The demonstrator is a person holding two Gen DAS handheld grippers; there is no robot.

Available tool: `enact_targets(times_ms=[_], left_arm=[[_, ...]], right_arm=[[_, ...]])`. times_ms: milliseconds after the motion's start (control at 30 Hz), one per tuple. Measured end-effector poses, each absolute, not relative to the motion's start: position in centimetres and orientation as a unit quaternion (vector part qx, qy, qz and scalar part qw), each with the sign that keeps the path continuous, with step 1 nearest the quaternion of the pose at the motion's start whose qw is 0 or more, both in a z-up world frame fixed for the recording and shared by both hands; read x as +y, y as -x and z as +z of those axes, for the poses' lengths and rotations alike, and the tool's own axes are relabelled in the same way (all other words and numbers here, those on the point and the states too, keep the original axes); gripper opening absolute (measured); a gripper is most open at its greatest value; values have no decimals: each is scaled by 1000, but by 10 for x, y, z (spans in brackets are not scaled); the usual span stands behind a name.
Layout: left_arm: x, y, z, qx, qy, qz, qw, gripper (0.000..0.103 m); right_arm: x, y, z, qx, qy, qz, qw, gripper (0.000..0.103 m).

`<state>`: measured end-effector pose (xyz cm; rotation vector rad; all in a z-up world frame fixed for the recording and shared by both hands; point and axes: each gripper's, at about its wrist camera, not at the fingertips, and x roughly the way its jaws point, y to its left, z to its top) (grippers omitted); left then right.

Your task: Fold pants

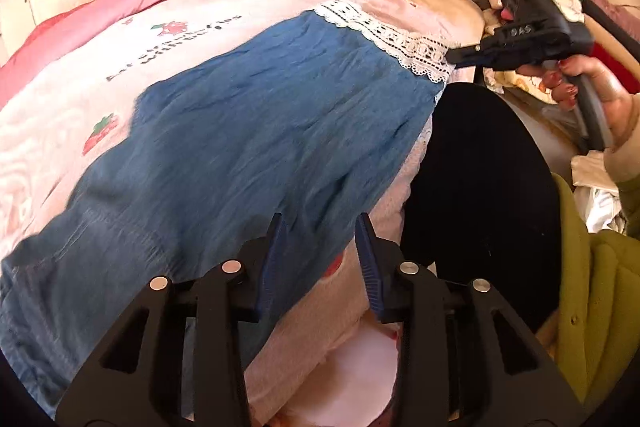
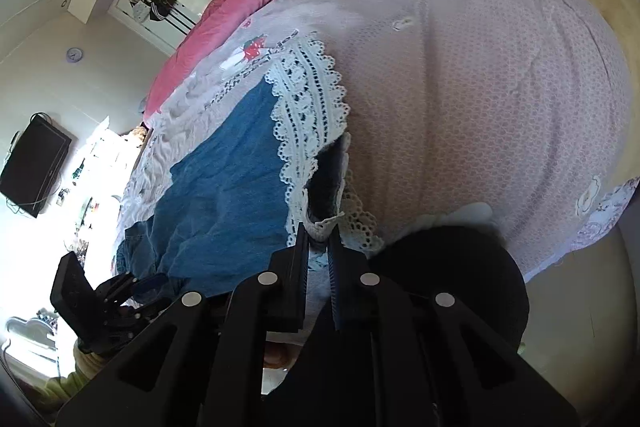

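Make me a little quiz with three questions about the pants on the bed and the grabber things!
1. Where is the lace hem of the pants?
A. At the right gripper
B. On the pink quilt
C. On the floor

2. What colour are the pants?
A. Green
B. Blue
C. Black

3. How is the left gripper?
A. Clamped on lace
B. Holding a pillow
C. Jaws apart, gripping nothing

Answers: 1 A, lace sits pinched between its jaws. 2 B, blue cloth with white lace. 3 C, a gap shows between the jaws.
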<state>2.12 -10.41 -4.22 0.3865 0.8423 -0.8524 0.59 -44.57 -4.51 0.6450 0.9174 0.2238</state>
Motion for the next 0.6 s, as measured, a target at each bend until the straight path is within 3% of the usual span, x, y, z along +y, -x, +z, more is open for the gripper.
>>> enact_targets(times_ms=[67, 100, 133, 400, 600], left_arm=[[-115, -24, -46, 391, -191, -395, 809, 26], [-120, -28, -50, 396, -191, -390, 809, 9], [-122, -31, -52, 402, -189, -382, 810, 0], [-93, -24, -29, 396, -188, -393, 808, 0], [-99, -21, -58, 421, -201, -391, 793, 1]], right_arm=[[-446, -6, -43, 432, -305, 107, 842, 9], [-447, -5, -43, 432, -306, 106, 842, 9], [-448, -5, -42, 431, -307, 105, 842, 9], [-445, -4, -47, 448, -294, 120, 836, 9], [-439, -11, -69, 485, -278, 92, 824, 9]])
